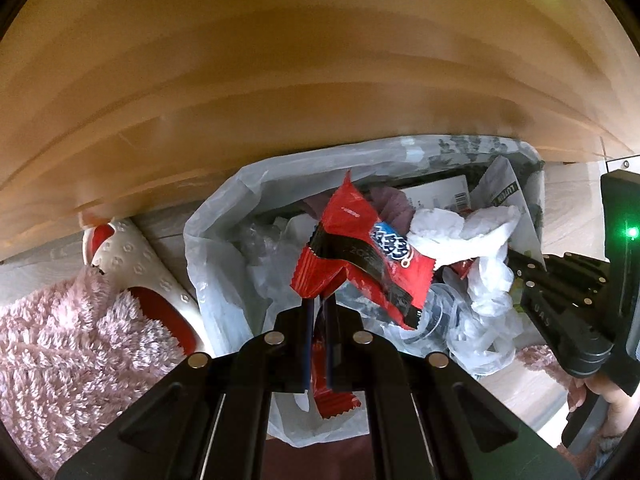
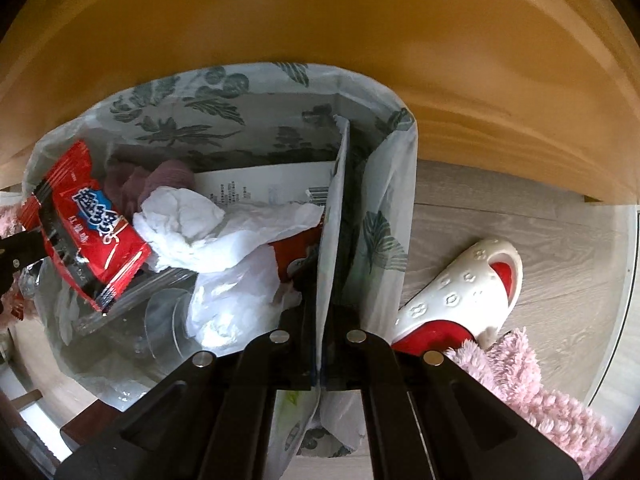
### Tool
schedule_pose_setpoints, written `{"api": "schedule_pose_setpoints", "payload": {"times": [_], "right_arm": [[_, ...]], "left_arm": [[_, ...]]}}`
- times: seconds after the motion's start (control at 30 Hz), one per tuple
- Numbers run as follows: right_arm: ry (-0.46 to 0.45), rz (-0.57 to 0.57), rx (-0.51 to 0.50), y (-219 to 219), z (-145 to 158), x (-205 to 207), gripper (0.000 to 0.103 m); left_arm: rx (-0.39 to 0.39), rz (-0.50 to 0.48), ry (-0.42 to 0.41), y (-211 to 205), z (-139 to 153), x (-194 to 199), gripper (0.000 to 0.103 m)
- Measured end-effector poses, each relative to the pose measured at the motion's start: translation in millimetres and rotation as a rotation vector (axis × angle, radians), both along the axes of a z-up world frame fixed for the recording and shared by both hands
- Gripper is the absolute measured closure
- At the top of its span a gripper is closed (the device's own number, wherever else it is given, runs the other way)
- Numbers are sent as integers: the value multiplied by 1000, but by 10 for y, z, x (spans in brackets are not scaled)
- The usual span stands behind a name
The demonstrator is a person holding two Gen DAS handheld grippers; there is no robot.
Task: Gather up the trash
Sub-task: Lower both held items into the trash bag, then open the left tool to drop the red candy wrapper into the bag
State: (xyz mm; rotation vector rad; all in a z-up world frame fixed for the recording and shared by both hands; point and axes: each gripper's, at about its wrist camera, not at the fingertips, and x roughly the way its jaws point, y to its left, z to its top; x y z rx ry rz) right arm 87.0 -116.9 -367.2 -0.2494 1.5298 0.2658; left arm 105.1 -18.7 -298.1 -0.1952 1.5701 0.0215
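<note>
Red snack wrapper (image 1: 360, 256), crinkled w/ black stripe, pinched in left tool (image 1: 319, 304) over bin bag (image 1: 224, 216). Right tool (image 2: 324, 312) clamps bag's leaf-print rim. Bottom of bag hidden under tissues (image 2: 180, 220); wrapper text unreadable.

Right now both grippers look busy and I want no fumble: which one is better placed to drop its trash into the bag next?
Left. The left gripper holds the red wrapper over the open trash bag; the right gripper pinches the bag's edge.
</note>
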Motion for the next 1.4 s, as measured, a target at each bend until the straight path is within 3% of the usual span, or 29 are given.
{"api": "schedule_pose_setpoints", "payload": {"times": [0.27,0.4,0.6,0.77,0.9,1.17,1.4], "right_arm": [[-4,-2,10,-19,-9,-16,102],[3,-18,28,-71,33,-15,102],[4,-48,50,-123,120,11,102],[-2,-76,60,-149,186,12,99],[-13,-105,98,-191,251,5,78],[-59,-81,119,-121,425,-37,61],[-100,-72,136,-114,596,-86,57]], "left_arm": [[-38,1,-3,1,-33,46,99],[-53,26,38,42,-53,51,68],[-70,23,19,55,50,21,50],[-70,25,11,62,114,-7,48],[-82,45,3,95,184,-29,48],[-81,46,-13,144,292,-96,48],[-77,59,-27,189,384,-136,48]]}}
